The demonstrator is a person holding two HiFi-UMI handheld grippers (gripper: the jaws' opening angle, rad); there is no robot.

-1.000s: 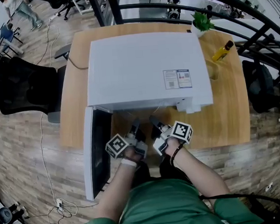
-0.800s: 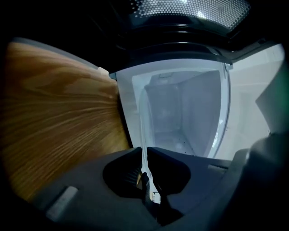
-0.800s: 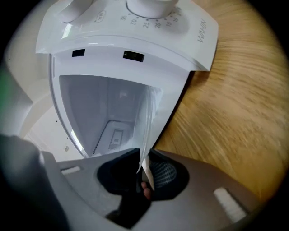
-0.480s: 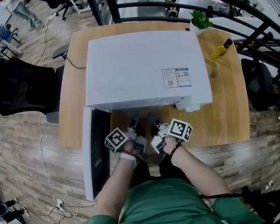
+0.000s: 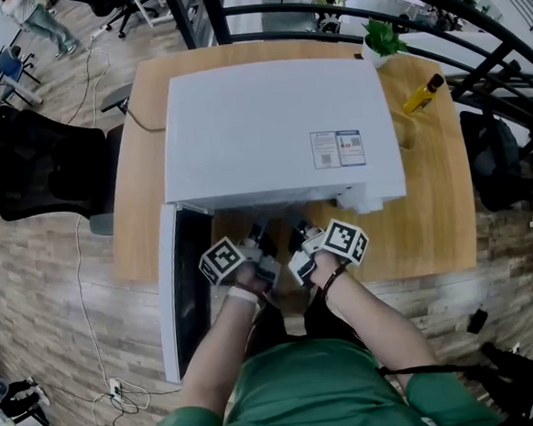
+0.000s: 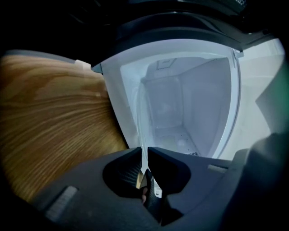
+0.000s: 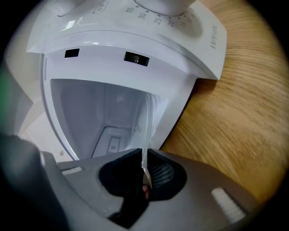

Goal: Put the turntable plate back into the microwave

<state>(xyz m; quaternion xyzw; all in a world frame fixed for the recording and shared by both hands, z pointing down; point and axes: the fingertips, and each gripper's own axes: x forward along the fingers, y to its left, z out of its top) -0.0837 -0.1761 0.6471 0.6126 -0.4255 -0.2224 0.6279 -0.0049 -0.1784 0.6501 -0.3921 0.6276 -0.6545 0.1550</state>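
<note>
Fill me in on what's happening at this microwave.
A person holds the clear turntable plate with the left gripper and the right gripper, each with jaws pinching its rim; the left jaws have just eased open slightly. The plate is at the mouth of the open microwave, not yet set down inside.

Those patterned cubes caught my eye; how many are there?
2. One cube rides on the left gripper, another cube on the right gripper, side by side before the open microwave, both grippers clamping the turntable plate. No others show.
</note>
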